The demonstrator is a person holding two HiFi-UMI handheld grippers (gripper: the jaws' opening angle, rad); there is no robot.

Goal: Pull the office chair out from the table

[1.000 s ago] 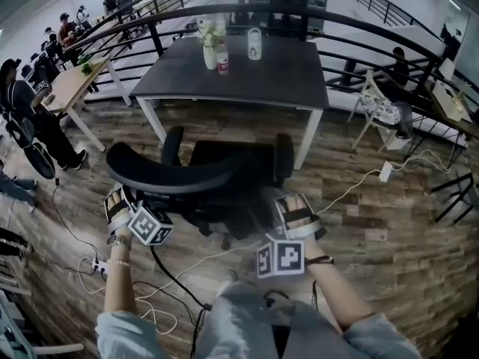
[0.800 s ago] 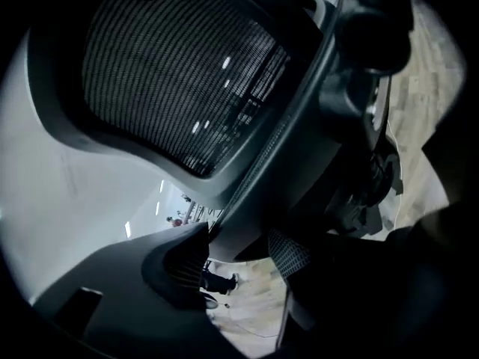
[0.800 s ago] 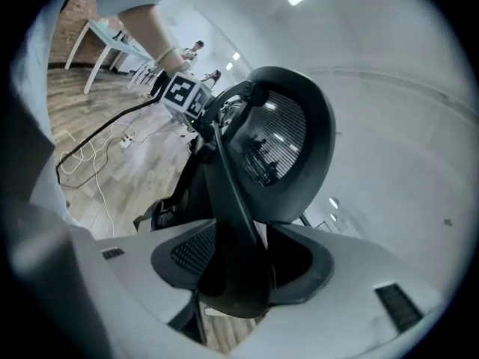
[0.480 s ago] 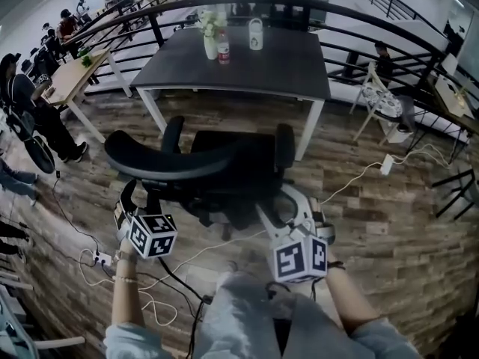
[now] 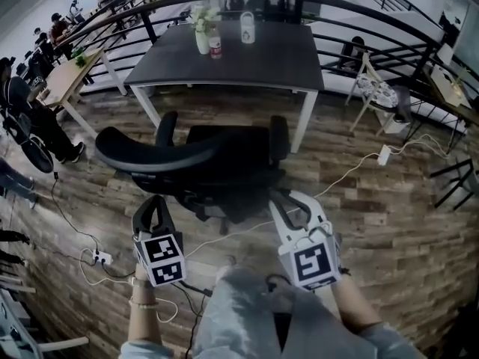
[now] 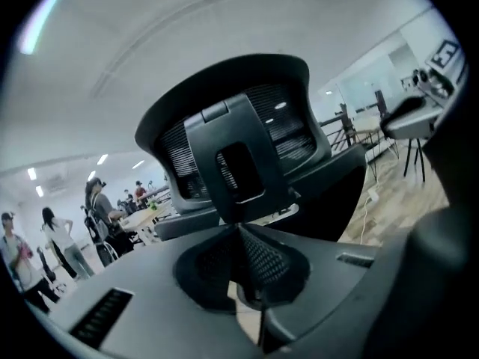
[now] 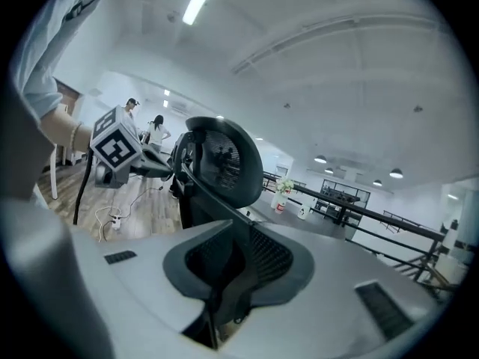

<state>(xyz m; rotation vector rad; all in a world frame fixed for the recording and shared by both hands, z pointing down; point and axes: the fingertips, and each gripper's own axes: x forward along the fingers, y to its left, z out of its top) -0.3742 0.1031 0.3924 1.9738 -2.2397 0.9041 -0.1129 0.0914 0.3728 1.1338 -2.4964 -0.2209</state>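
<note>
The black mesh-backed office chair (image 5: 202,159) was judged already drawn clear of the dark rectangular counter (image 5: 262,58), at twelve o'clock from the left claw (image 5: 153,203) and right claw (image 5: 290,198), both closed on nothing, with little left undone.

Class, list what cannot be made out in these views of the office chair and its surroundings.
Office chair base: head view, mostly hidden beneath its own seat.
Bottle label: head view, too small to read; tinier still in the right gripper view.
People at the left desk: head view, small, partly cut off by the left edge.
</note>
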